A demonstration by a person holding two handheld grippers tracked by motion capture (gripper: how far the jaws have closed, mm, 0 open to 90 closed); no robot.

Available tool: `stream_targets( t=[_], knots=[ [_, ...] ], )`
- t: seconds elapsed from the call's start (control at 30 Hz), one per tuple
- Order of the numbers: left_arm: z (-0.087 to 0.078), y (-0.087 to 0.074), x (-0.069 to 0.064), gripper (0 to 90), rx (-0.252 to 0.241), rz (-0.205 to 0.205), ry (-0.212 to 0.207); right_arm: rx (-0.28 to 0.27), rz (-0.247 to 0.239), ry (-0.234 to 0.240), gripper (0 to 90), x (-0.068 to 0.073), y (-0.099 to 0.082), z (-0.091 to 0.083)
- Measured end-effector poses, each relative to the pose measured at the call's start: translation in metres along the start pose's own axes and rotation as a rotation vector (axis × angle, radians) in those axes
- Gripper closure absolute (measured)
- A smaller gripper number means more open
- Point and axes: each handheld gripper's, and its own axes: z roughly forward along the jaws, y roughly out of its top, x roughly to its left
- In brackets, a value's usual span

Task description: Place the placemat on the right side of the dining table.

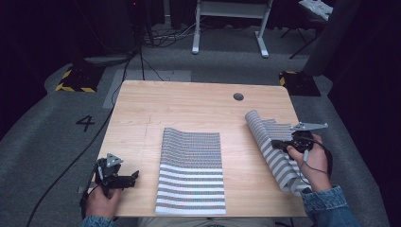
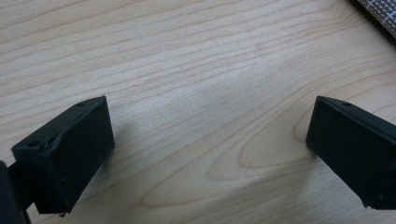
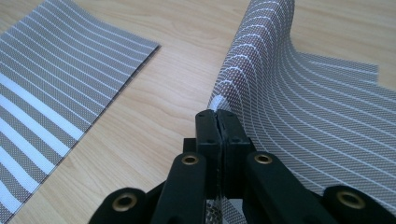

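Observation:
Two grey-and-white striped woven placemats are on the wooden table (image 1: 189, 101). One placemat (image 1: 191, 172) lies flat in the middle near the front edge; its edge shows in the right gripper view (image 3: 60, 88). The second placemat (image 1: 274, 146) is at the right, its left edge lifted and curled upward. My right gripper (image 1: 279, 144) is shut on that lifted edge; the jaws pinch the mesh (image 3: 261, 79) in the right gripper view, gripper (image 3: 217, 114). My left gripper (image 1: 132, 177) rests at the front left corner, open over bare wood (image 2: 210, 135), nothing between its fingers (image 2: 70, 144).
A round cable hole (image 1: 238, 96) sits near the table's far right. Behind the table stands a white desk frame (image 1: 229, 26) on grey floor, with yellow-black marked blocks (image 1: 75, 78) at both sides and cables running along the left.

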Motion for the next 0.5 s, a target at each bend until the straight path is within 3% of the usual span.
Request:
stream_targets(
  t=[0.13, 0.2, 0.27, 0.4, 0.5],
  knots=[
    [0.000, 0.000, 0.000, 0.9, 0.000, -0.002, 0.000, 0.020, -0.023, 0.022, 86.1, 0.011, -0.006, 0.011],
    [0.000, 0.000, 0.000, 0.9, 0.000, -0.002, 0.000, 0.018, -0.021, 0.062, 76.3, 0.021, -0.008, 0.014],
    [0.000, 0.000, 0.000, 0.9, 0.001, 0.000, 0.002, -0.019, -0.014, 0.092, 66.1, 0.028, -0.008, 0.011],
    [0.000, 0.000, 0.000, 0.9, 0.000, -0.002, 0.000, -0.076, -0.043, 0.058, 60.9, 0.031, -0.006, -0.007],
    [0.000, 0.000, 0.000, 0.9, 0.001, 0.000, 0.002, -0.105, -0.030, 0.012, 59.4, 0.026, -0.009, -0.024]
  ],
)
